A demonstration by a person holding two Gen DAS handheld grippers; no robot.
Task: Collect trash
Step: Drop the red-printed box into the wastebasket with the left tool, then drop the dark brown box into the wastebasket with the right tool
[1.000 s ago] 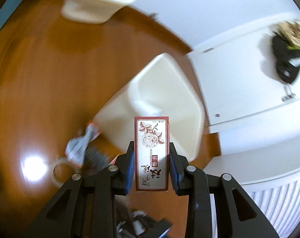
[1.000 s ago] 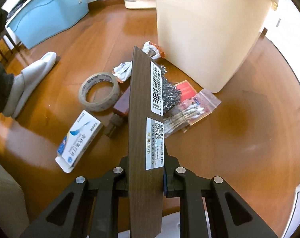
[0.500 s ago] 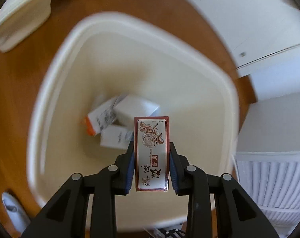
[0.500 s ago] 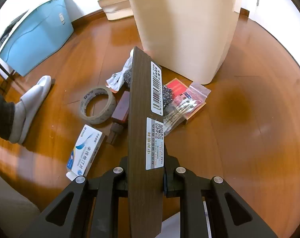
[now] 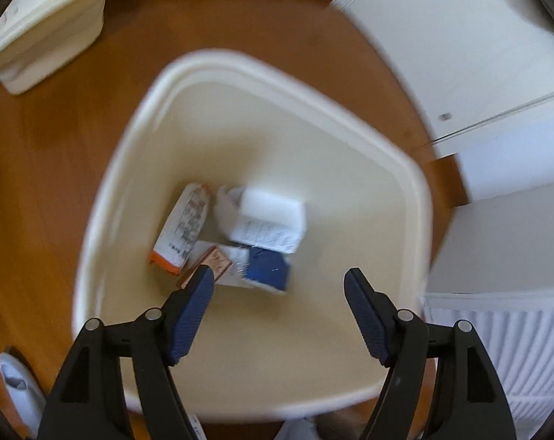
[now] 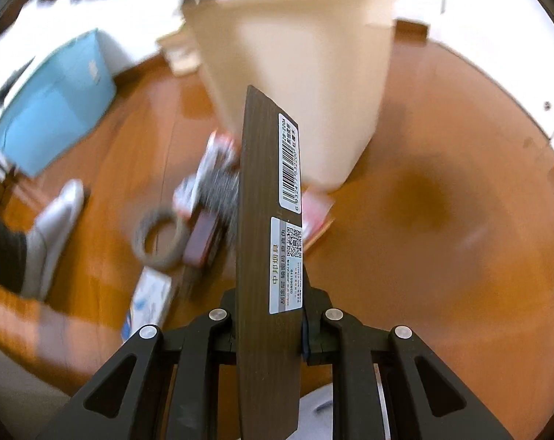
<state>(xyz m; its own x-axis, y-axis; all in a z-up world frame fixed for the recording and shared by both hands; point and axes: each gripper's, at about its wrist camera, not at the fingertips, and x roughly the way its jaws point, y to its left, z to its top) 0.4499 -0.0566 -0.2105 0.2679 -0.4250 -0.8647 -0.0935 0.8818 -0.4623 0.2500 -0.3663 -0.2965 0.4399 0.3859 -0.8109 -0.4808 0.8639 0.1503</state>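
Note:
My left gripper (image 5: 278, 280) is open and empty above the cream trash bin (image 5: 104, 220). The red rose box (image 5: 209, 262) lies at the bin's bottom beside an orange-edged white carton (image 5: 183, 227), a white box (image 5: 271, 220) and a blue packet (image 5: 266, 269). My right gripper (image 6: 269, 315) is shut on a long dark brown wooden strip (image 6: 258, 220) with a barcode label, held upright in front of the bin (image 6: 295, 84). More trash lies on the floor by the bin: a tape roll (image 6: 159, 240), a crumpled wrapper (image 6: 211, 168), a red packet (image 6: 317, 216), a white and blue box (image 6: 150, 299).
A blue storage box (image 6: 53, 106) stands at the left, and a person's white slipper (image 6: 53, 227) is on the wood floor. A cream bin lid (image 5: 46, 33) lies at the far left. White cabinet doors (image 5: 460, 55) and a radiator (image 5: 496, 348) are at the right.
My left gripper has opened over the bin and the red rose box has dropped to the bottom. My right gripper has risen toward the bin with the strip still in it.

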